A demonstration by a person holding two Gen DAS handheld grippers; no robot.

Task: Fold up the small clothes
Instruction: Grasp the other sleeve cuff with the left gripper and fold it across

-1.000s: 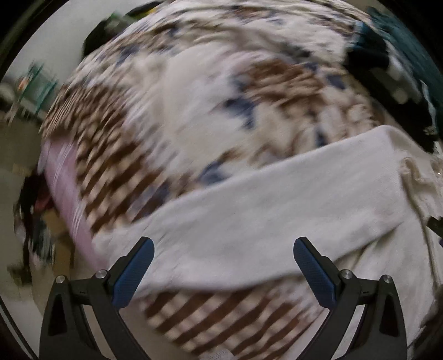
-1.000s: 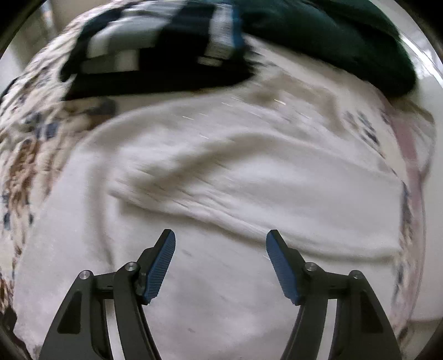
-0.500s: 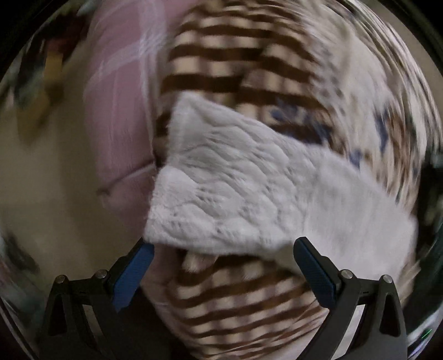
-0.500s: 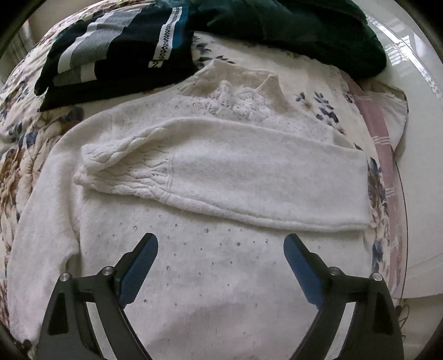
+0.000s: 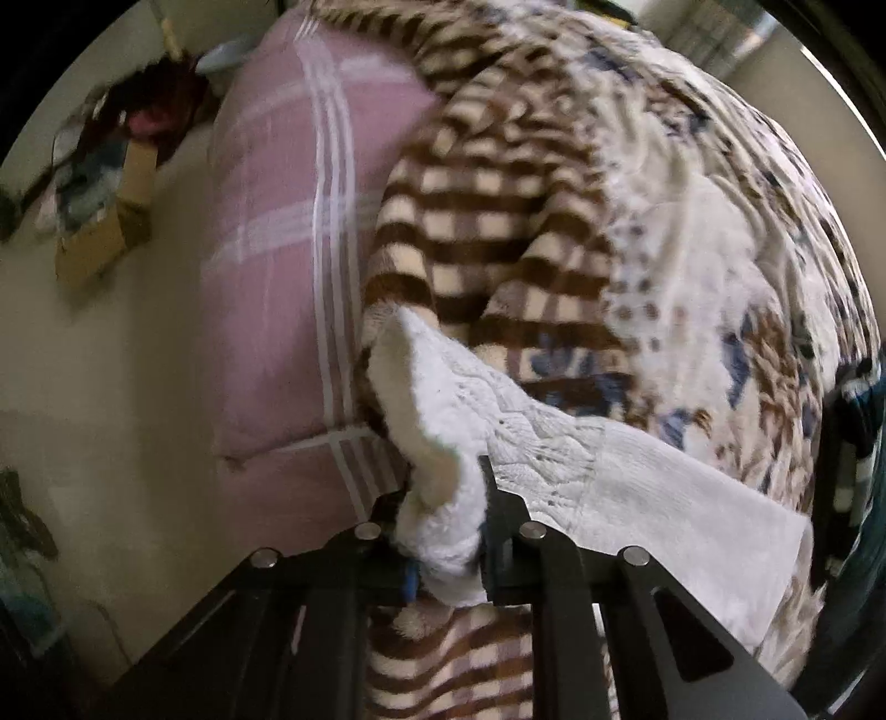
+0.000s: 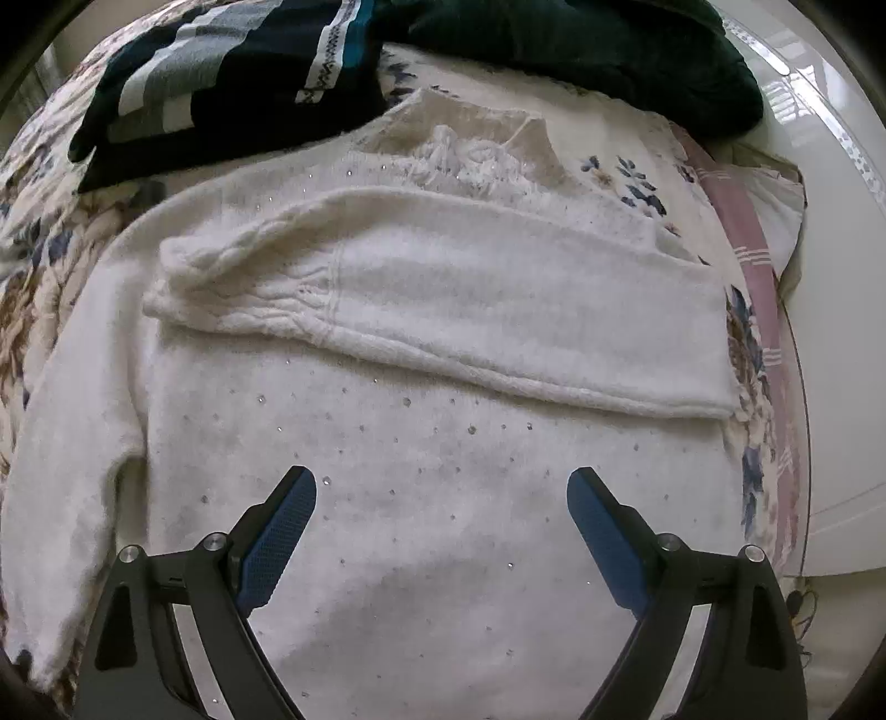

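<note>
Floral bedspread [image 6: 33,266] under white sweater [image 6: 443,498]; left hand-held gripper [image 5: 443,526] closing on its cuff [image 5: 437,443], right [image 6: 443,526] apart.

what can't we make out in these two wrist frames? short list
- Left wrist view: the pads of the left hand-held gripper, closing on the white sleeve cuff, are buried in the knit.
- Left wrist view: the clutter on the floor is blurred and too small to name.
- Right wrist view: the white sweater hem is cut off by the bottom edge and the open right hand-held gripper.
- Right wrist view: the dark green garment runs out of frame.
</note>
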